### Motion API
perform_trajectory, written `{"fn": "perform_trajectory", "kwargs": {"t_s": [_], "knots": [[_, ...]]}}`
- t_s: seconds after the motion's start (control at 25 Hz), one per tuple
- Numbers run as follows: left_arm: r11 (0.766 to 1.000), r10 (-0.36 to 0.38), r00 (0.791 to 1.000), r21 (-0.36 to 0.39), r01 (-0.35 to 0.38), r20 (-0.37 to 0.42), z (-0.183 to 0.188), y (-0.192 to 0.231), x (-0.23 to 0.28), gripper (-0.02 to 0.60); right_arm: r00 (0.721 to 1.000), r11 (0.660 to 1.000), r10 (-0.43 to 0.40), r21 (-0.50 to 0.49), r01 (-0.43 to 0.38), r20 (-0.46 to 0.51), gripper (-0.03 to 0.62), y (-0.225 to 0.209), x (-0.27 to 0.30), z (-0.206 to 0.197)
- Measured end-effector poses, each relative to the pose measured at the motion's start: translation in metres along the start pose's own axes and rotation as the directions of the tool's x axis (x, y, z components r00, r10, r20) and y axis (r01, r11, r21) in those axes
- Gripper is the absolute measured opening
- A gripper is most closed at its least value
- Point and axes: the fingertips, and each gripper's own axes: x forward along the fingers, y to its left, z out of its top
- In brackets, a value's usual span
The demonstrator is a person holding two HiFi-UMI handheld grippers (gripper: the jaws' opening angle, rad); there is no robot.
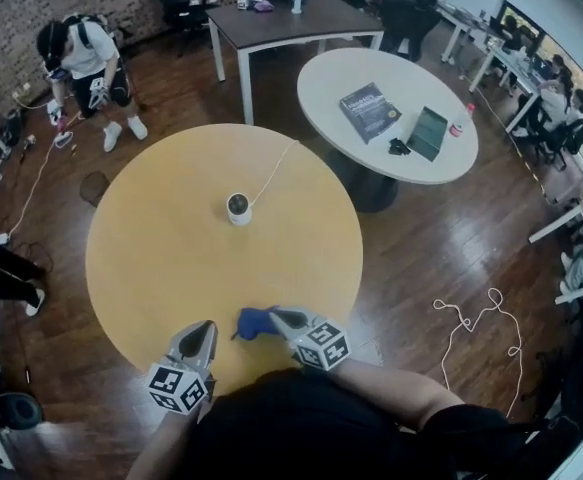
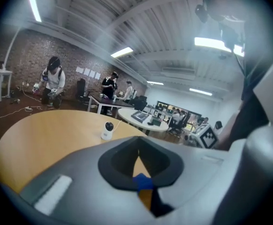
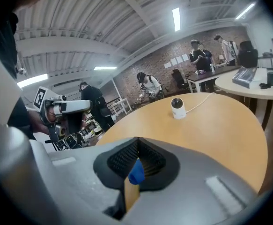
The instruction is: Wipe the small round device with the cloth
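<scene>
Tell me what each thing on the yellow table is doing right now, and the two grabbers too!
small round device: upright on the table, cord attached, untouched
cloth: bunched, pinched by the right gripper
right gripper: shut on the cloth
left gripper: shut, empty

Past the big yellow table (image 1: 151, 268) there's a white round table (image 1: 321, 93) with a thick book (image 1: 370, 111), a dark green notebook (image 1: 428, 132) and a red-capped bottle (image 1: 461, 123) on it. Someone's crouching (image 1: 86, 63) by the brick wall (image 1: 11, 18), and a loose white cord (image 1: 476, 323) lies on the wood floor.
</scene>
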Motion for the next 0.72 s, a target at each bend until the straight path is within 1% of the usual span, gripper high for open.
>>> {"fn": "perform_trajectory", "kwargs": {"t_s": [0.08, 0.2, 0.36, 0.48, 0.56, 0.72], "knots": [[1.000, 0.027, 1.000, 0.003, -0.027, -0.005, 0.001, -0.001, -0.004, 0.005, 1.000, 1.000, 0.010, -0.017, -0.010, -0.001, 0.002, -0.001, 0.002, 0.001], [0.998, 0.061, 0.998, -0.002, -0.061, -0.018, 0.000, -0.008, -0.010, 0.005, 0.999, 0.998, 0.050, -0.023, -0.051, -0.017, 0.002, 0.006, 0.000, -0.004], [0.996, 0.085, 0.995, -0.011, -0.085, -0.048, -0.008, -0.018, -0.011, 0.005, 0.996, 0.996, 0.088, -0.012, -0.089, -0.029, 0.002, 0.003, 0.000, -0.005], [0.995, 0.100, 0.993, -0.013, -0.101, -0.059, -0.012, -0.024, 0.000, 0.005, 0.990, 0.991, 0.134, -0.007, -0.135, -0.048, 0.002, -0.001, 0.000, -0.012], [0.996, 0.090, 0.993, -0.017, -0.092, -0.070, -0.019, -0.033, 0.011, 0.005, 0.986, 0.988, 0.153, -0.003, -0.154, -0.061, 0.002, -0.006, -0.007, -0.022], [0.998, 0.035, 0.994, -0.045, -0.039, -0.100, -0.041, -0.062, 0.035, 0.005, 0.986, 0.990, 0.139, 0.002, -0.139, -0.091, 0.002, -0.024, -0.038, -0.054]]}}
